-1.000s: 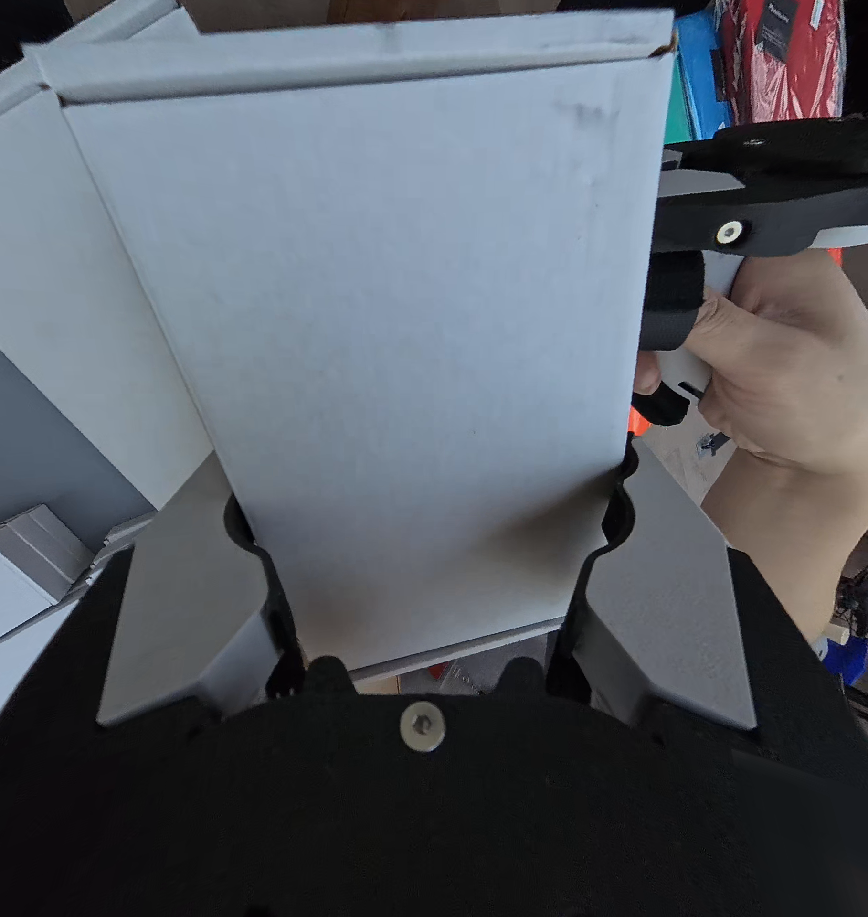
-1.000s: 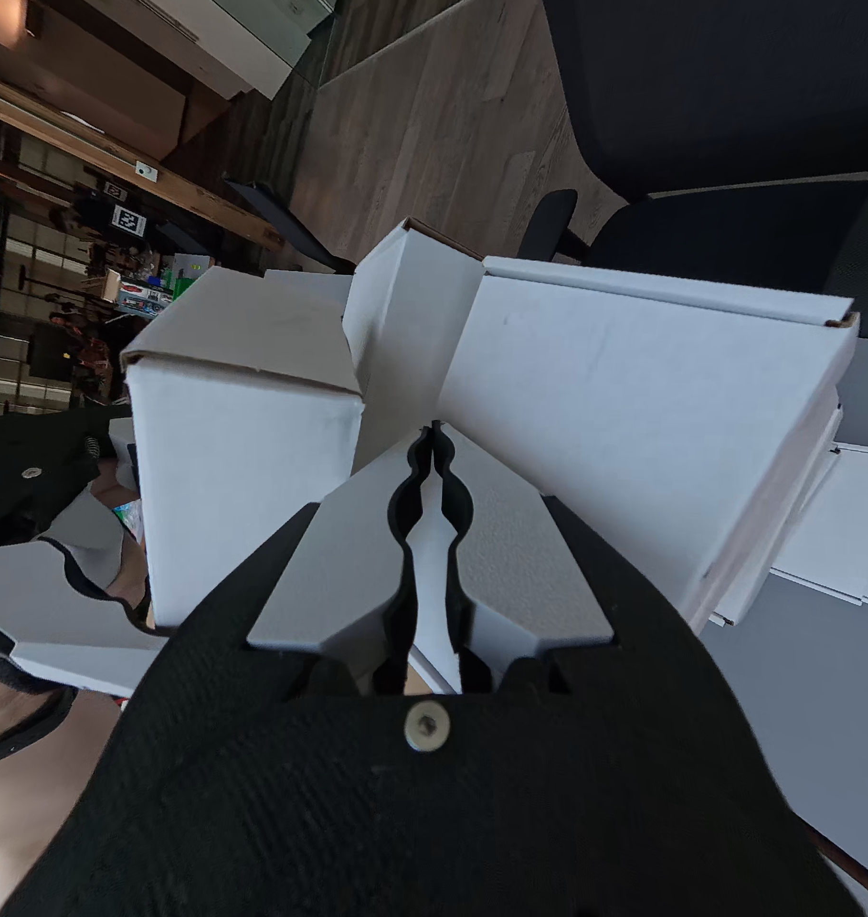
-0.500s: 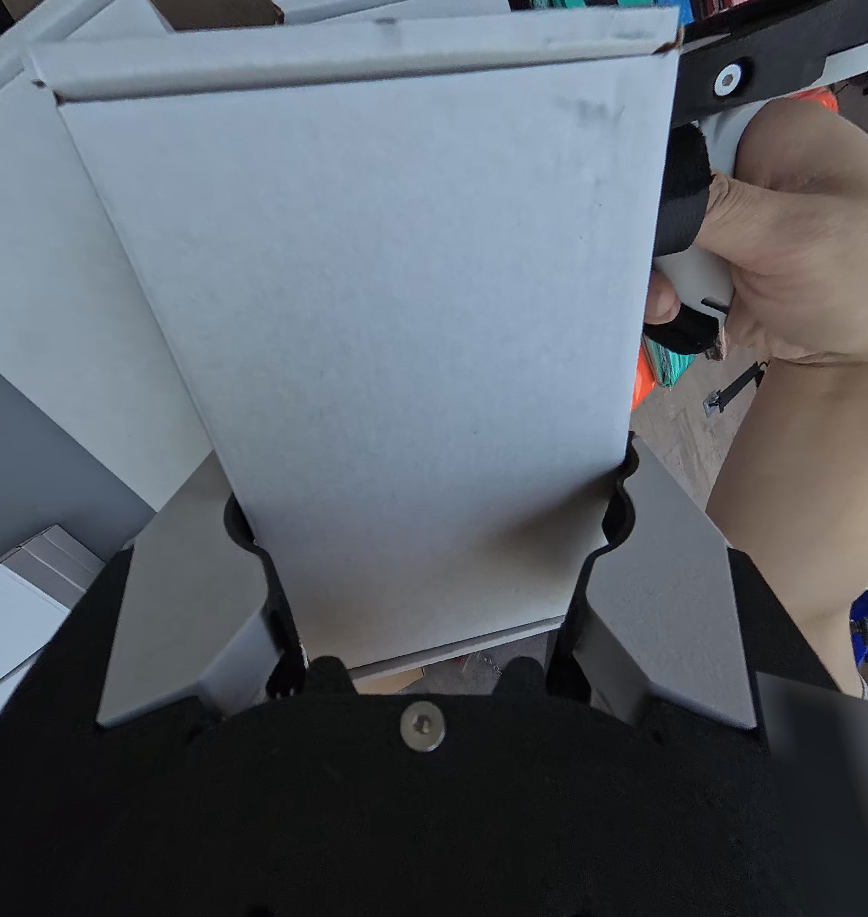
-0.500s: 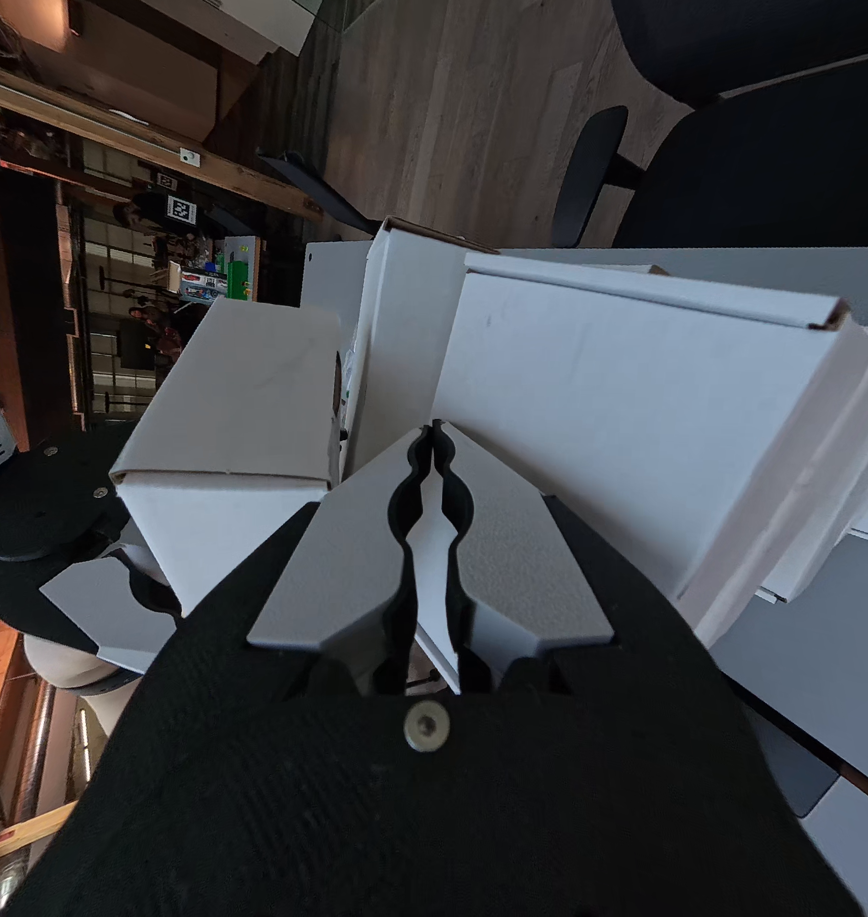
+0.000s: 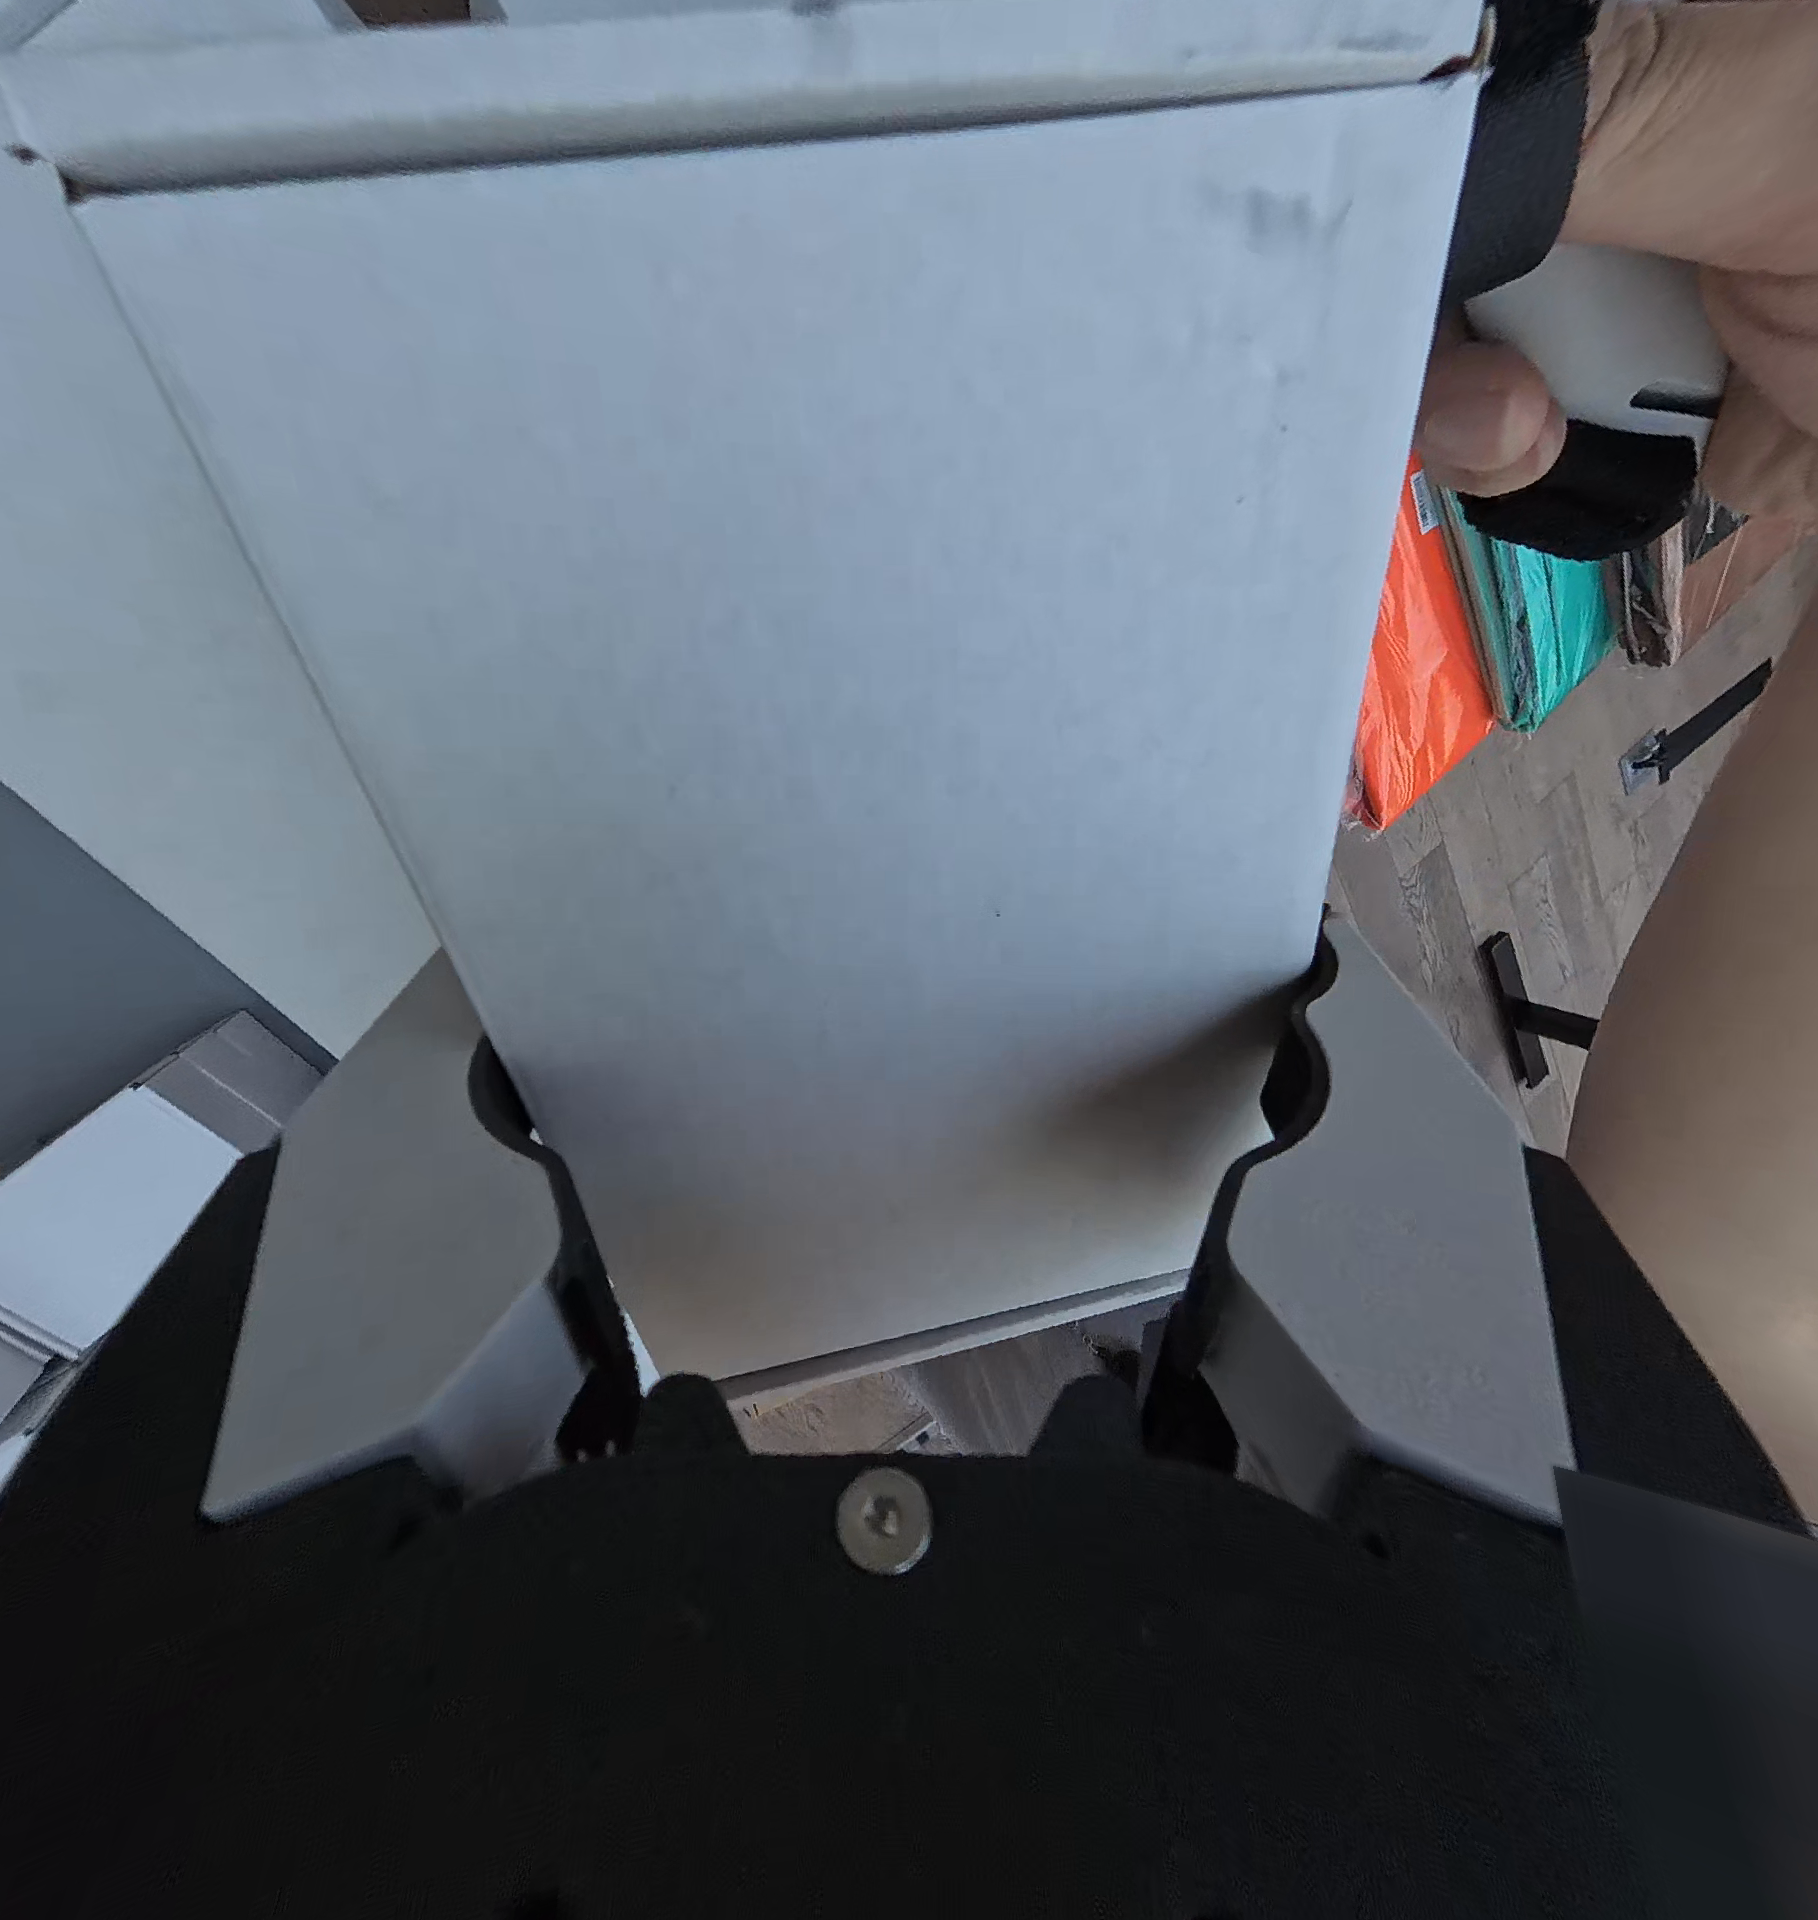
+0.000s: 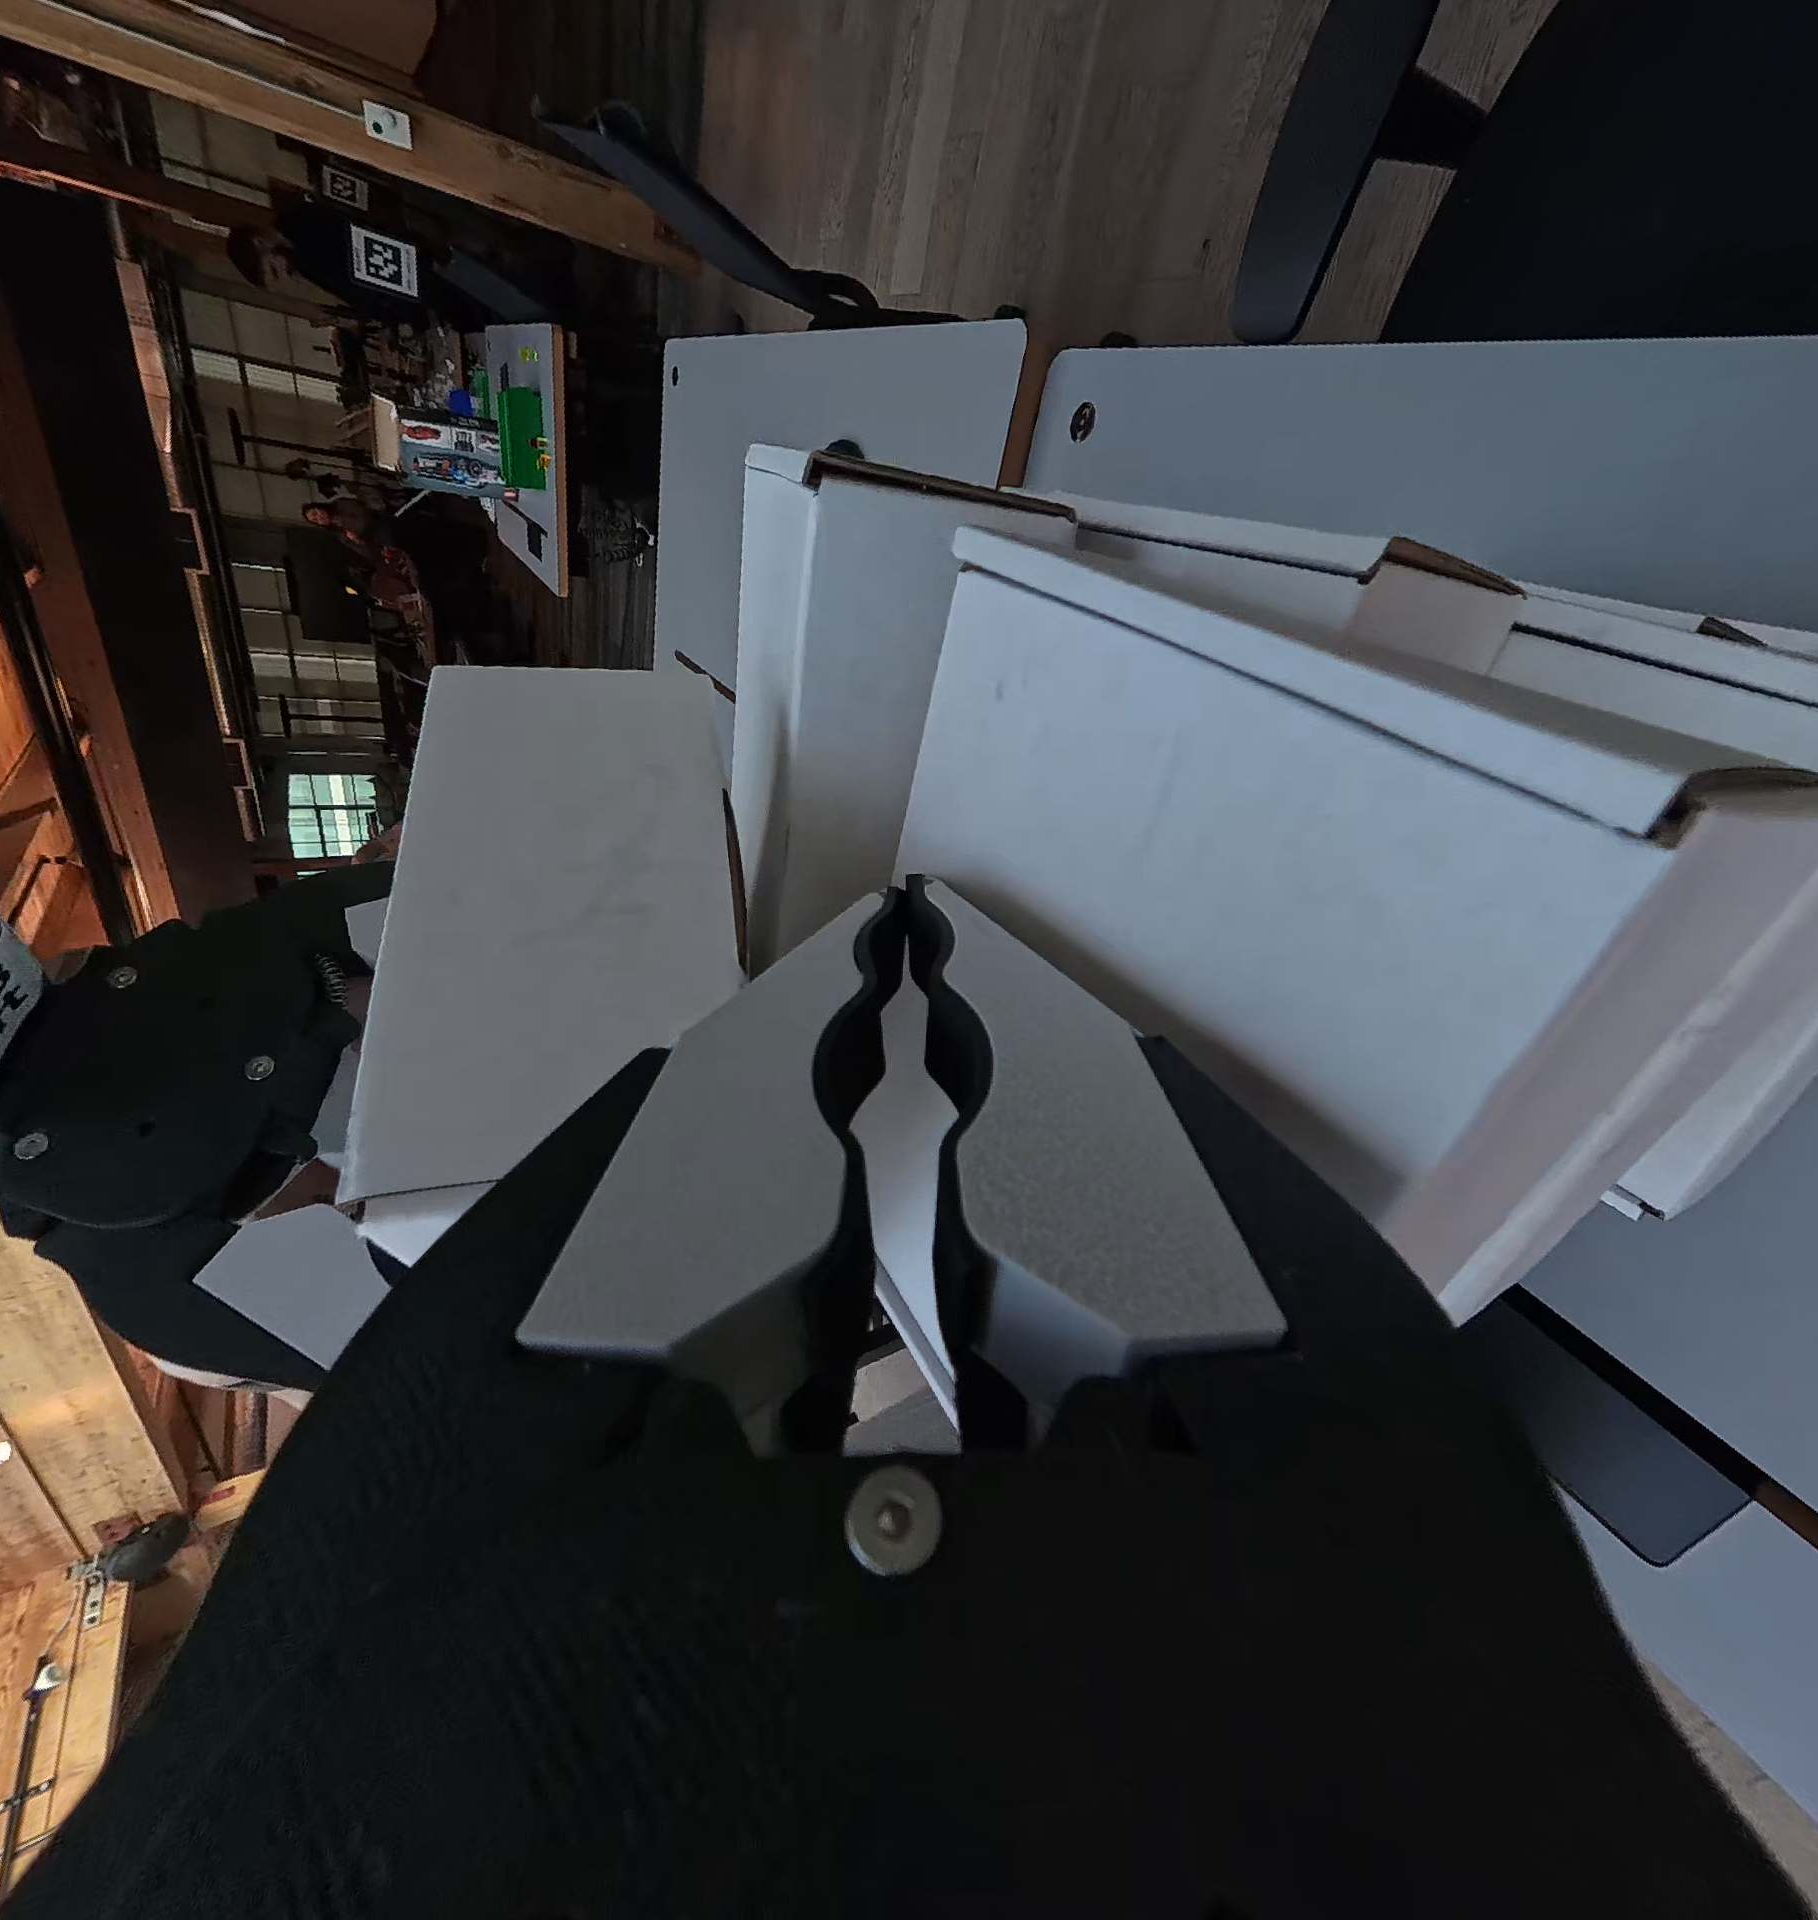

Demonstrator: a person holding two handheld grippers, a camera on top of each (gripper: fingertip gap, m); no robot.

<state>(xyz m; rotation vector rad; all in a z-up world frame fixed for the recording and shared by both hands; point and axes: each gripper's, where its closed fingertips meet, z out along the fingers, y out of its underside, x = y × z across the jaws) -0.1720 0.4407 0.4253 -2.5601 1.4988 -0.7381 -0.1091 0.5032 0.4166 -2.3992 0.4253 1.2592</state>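
I am seeing my left gripper (image 5: 900,1049) and right gripper (image 6: 907,904) showing grey angular fingers with black wavy pads, black textured bodies, one silver screw each; a black strap is wrapping my hand (image 5: 1736,208).

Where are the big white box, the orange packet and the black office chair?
big white box (image 5: 832,623), left wrist view, middle of its broad face.
orange packet (image 5: 1414,707), left wrist view, its orange wrapper.
black office chair (image 6: 1300,208), right wrist view, its armrest.
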